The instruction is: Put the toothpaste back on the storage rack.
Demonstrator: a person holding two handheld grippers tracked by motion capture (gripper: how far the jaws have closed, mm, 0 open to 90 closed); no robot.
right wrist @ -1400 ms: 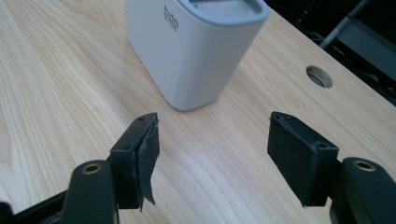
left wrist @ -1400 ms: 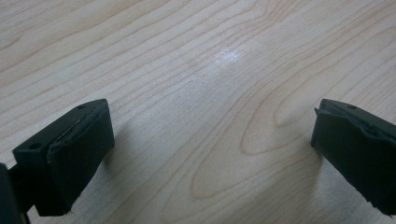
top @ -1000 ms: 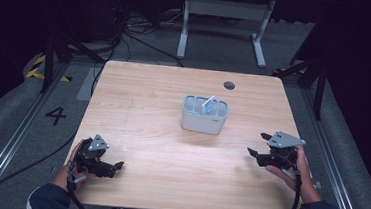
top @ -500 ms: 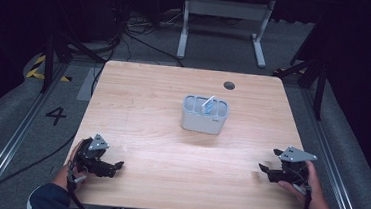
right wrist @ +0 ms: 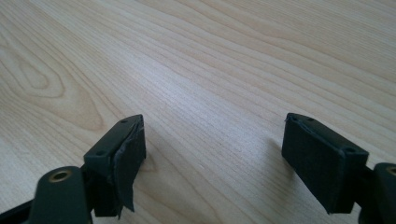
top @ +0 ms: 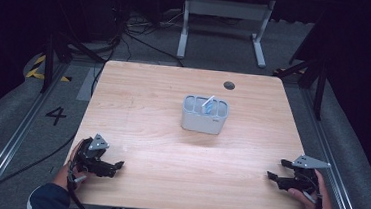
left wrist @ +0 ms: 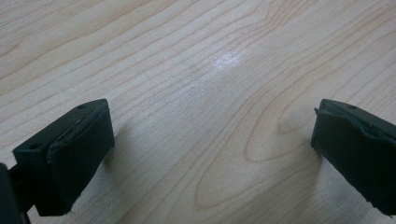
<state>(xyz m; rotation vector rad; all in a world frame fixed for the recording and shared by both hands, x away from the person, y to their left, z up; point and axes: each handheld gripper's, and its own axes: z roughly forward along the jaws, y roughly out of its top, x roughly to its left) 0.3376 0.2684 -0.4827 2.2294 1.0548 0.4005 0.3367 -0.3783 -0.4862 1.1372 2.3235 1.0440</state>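
A grey caddy with several compartments stands near the middle of the wooden table, and a white-and-blue stick leans out of one compartment. My left gripper rests at the table's front left corner, open and holding nothing. In the left gripper view its jaws stand wide apart over bare wood. My right gripper lies at the front right corner, also open, far from the caddy. The right gripper view has bare wood between its spread jaws.
A round dark hole sits near the table's far edge. Behind the table stand a white metal frame and loose cables on the floor. A floor mark "4" lies to the left.
My right gripper has drawn back toward the front right corner and come down lower to the table. The left gripper has stayed still.
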